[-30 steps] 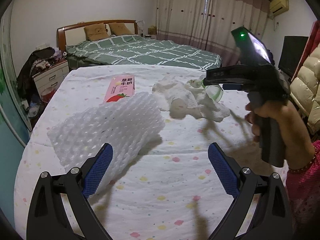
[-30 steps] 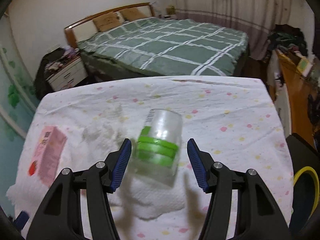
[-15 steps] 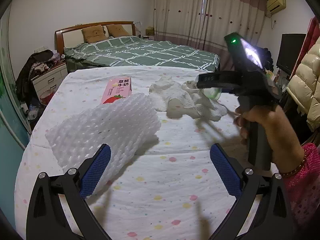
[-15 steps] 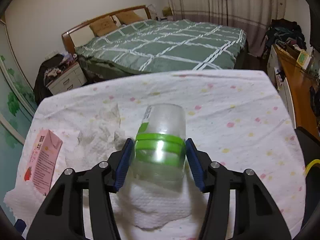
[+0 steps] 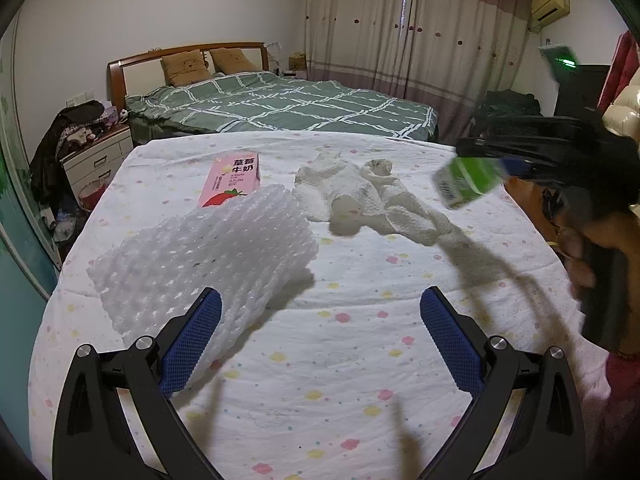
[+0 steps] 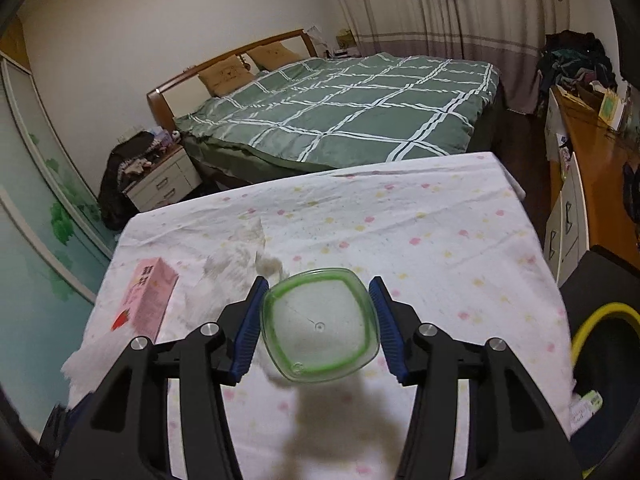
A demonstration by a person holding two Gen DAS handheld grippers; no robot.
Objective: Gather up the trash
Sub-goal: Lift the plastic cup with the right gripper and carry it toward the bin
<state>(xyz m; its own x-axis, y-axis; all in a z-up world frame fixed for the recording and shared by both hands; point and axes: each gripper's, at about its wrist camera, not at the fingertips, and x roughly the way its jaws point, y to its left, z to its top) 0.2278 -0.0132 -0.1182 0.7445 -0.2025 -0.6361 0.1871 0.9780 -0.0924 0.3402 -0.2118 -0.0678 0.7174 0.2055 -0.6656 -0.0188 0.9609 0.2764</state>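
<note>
Left to right, with the floral-sheeted table (image 5: 360,312) as our landmark. On its left half we see the white foam netting (image 5: 208,256), its near edge just beside the left gripper's (image 5: 320,344) left pad; that gripper is spread wide with nothing between the pads. Behind the netting, toward the table's far edge, lies the pink milk carton (image 5: 232,180). At the table's middle sits the crumpled white paper towel (image 5: 368,196).

Over the table's right side we have the clear plastic cup (image 6: 320,326) with a green band, pinched between the blue pads of the right gripper (image 6: 318,320) and lifted off the sheet, its square bottom facing the wrist camera. The pads press its two opposite sides; the walls look slightly squeezed, though blur makes that hard to confirm.

Step in hand, as we judge it: carry the cup off to the bin. A dark container with a yellow rim (image 6: 604,332) shows off the table's right edge, possibly the bin. To do it well we keep the squeeze steady, since thin plastic may buckle or slip, and swing clear of the table edge before letting go. Netting, carton and towel are left to collect.
</note>
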